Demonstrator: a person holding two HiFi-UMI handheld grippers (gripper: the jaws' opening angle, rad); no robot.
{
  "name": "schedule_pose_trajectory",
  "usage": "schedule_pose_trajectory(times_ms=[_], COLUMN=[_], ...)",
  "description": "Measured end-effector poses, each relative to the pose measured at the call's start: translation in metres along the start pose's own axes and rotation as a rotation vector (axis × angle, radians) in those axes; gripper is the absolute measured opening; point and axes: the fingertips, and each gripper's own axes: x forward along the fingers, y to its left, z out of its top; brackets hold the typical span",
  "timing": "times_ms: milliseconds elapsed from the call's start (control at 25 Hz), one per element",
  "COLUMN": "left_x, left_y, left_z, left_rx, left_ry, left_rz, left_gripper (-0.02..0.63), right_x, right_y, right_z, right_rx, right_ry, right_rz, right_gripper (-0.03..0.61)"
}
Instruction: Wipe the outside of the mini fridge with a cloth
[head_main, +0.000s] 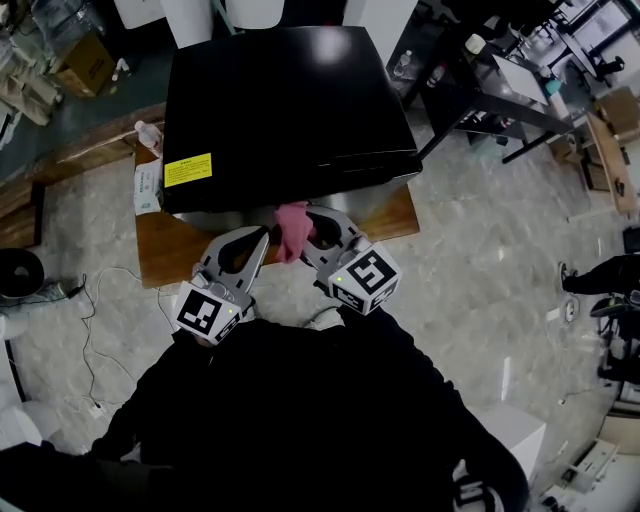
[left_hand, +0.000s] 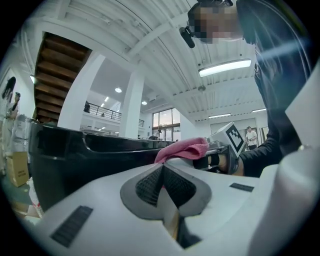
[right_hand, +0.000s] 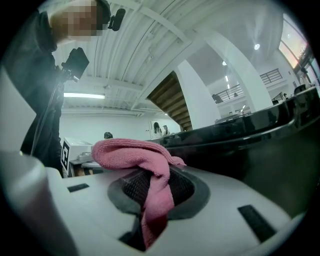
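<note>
Right gripper view, center: my right tongs (right_hand: 151, 192) pinch soft, light cloth (right_hand: 132, 152) at bunched mid, nr fridge (right_hand: 260, 145); left tongs (left_hand: 162, 186) closed, empty.

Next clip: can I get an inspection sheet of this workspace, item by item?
Surface: low wooden table carries the fridge; a strip shows at its front.
Job's things: glossy black mini fridge with a yellow label on top; pink fabric cloth at its front edge.
Clutter: small white-and-green box and clear plastic bottle left of the fridge.
Grippers: left gripper shut, nothing between its jaws; right gripper shut on the cloth.
Cables: thin white cable loose on the floor.
Surroundings: pale stone floor, cardboard box, dark desk.
</note>
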Motion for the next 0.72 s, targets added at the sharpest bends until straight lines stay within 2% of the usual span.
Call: schedule_pose_trajectory(times_ms=[440,640,720], left_x=[0.09,0.106,0.106], left_y=[-0.069,-0.087,-0.092], left_z=[0.006,0.001,-0.001], left_rx=[0.019,0.004,-0.004], left_ry=[-0.023,-0.009,-0.003], left_rz=[0.01,0.017,0.023], left_gripper=[0.005,0.005,0.005], right_x=[-0.094,-0.123,-0.133], right_y=[-0.093,-0.127,-0.138], right_z=[0.0,0.0,0.0], right_rx=[0.017,0.054,0.039], right_ry=[0.007,-0.009,-0.006], right_rz=[-0.029,-0.057,-0.091], right_gripper=[0.078,0.078,0.078])
